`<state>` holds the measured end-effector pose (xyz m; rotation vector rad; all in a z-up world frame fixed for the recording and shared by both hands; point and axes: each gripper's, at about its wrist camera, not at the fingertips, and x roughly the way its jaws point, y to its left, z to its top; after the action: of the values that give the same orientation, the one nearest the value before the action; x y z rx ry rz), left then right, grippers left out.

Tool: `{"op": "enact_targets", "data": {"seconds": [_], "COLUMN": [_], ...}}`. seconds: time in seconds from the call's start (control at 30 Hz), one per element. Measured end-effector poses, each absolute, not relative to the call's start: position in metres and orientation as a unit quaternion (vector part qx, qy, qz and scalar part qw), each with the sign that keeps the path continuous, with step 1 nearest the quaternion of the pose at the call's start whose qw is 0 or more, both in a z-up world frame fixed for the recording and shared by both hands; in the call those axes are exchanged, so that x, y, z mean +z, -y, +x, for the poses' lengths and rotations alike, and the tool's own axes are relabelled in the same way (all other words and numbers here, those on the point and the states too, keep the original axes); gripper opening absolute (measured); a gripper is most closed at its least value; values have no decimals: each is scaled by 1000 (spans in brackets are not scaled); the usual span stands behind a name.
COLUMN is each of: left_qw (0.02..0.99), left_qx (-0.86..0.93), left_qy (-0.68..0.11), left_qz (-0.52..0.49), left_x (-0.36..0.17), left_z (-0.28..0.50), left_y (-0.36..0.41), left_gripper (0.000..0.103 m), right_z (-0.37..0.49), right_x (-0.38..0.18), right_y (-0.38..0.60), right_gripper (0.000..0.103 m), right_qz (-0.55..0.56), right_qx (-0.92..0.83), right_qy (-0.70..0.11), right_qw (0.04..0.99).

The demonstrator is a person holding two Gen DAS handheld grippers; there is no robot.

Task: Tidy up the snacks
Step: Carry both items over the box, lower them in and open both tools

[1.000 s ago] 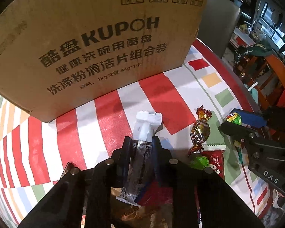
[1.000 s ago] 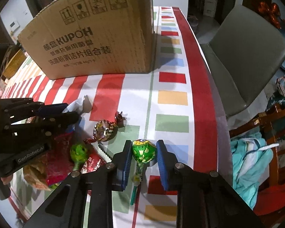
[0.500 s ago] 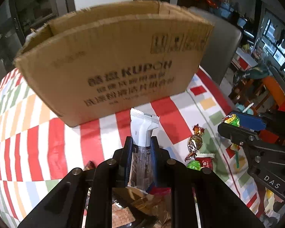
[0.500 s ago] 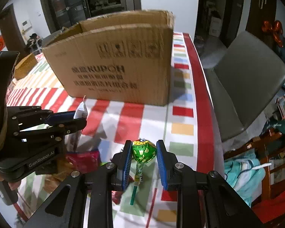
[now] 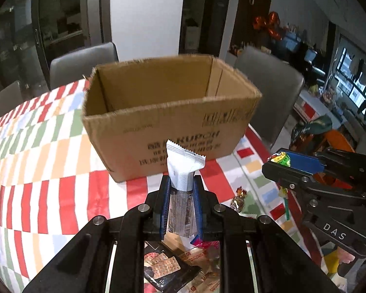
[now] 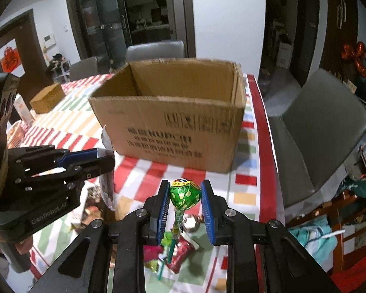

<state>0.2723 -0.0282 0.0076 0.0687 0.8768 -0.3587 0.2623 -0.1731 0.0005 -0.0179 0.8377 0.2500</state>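
Observation:
My left gripper (image 5: 181,190) is shut on a white and grey snack bar packet (image 5: 183,171), held upright above the table in front of the open cardboard box (image 5: 173,122). My right gripper (image 6: 185,195) is shut on a green lollipop (image 6: 185,195), its stick hanging down, also raised short of the box (image 6: 173,127). The right gripper shows in the left wrist view (image 5: 317,171) and the left gripper in the right wrist view (image 6: 80,161). The box is open at the top; its floor is hidden.
Loose snacks lie on the striped tablecloth (image 5: 48,171) below the grippers: a cracker packet (image 5: 166,268), a gold wrapped candy (image 5: 238,201), red and green sweets (image 6: 180,254). Grey chairs (image 6: 317,127) stand around the table. A small brown box (image 6: 47,97) sits far left.
Both grippers have risen with their snacks, from near the tablecloth to about the height of the box rim, so the box's open top now shows.

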Motion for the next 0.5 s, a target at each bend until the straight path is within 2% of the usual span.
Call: {"op": "enact_targets", "data": {"seconds": [0.5], "left_qw": [919], "left_qx": [-157], "left_qy": [-360], "left_qz": [28], "left_x": [71], "left_z": [277], "left_y": [17], "left_gripper": [19], "right_z": [286], "right_x": [65], "right_y": [160], "right_gripper": [27], "right_qz": [1], "right_qx": [142], "right_qy": [-341], "right_qw": [929]}}
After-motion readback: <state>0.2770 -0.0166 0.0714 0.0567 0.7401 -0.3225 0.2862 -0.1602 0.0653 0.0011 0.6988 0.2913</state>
